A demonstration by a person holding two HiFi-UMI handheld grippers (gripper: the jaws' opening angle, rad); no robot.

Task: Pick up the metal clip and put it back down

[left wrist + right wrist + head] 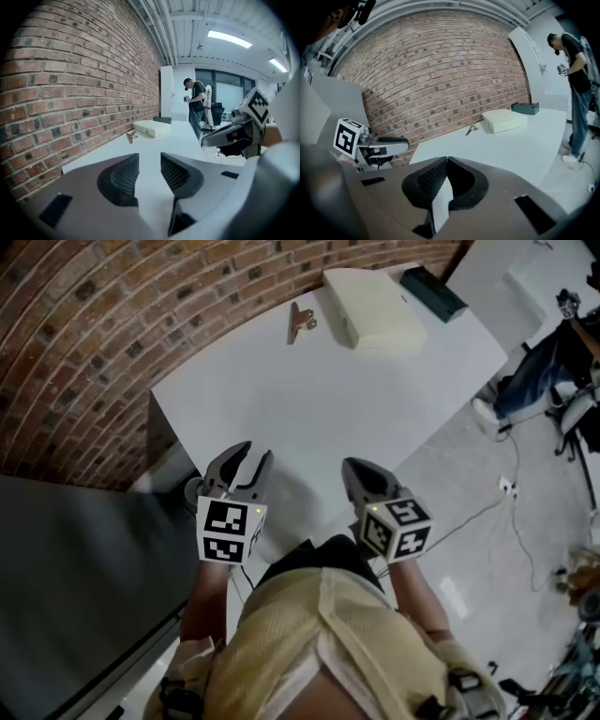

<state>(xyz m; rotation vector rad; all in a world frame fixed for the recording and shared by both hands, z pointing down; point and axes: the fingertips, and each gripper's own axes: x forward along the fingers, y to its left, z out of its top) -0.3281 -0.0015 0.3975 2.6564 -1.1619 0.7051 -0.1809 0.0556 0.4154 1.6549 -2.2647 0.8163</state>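
1. Head view: we find the small bronze metal clip [300, 322] on the far left part of the white table [328, 418]. It lies just left of the cream rectangular box [375, 307], with its long axis near-to-far. We judge the left gripper [251, 457] slightly nearer than the right gripper [361, 470].
2. Left gripper view: the jaws stand apart and empty. The clip [131, 136] lies far ahead, left of the jaw line.
3. Right gripper view: the jaws are together, holding nothing. The clip [471, 129] lies far ahead, slightly right.
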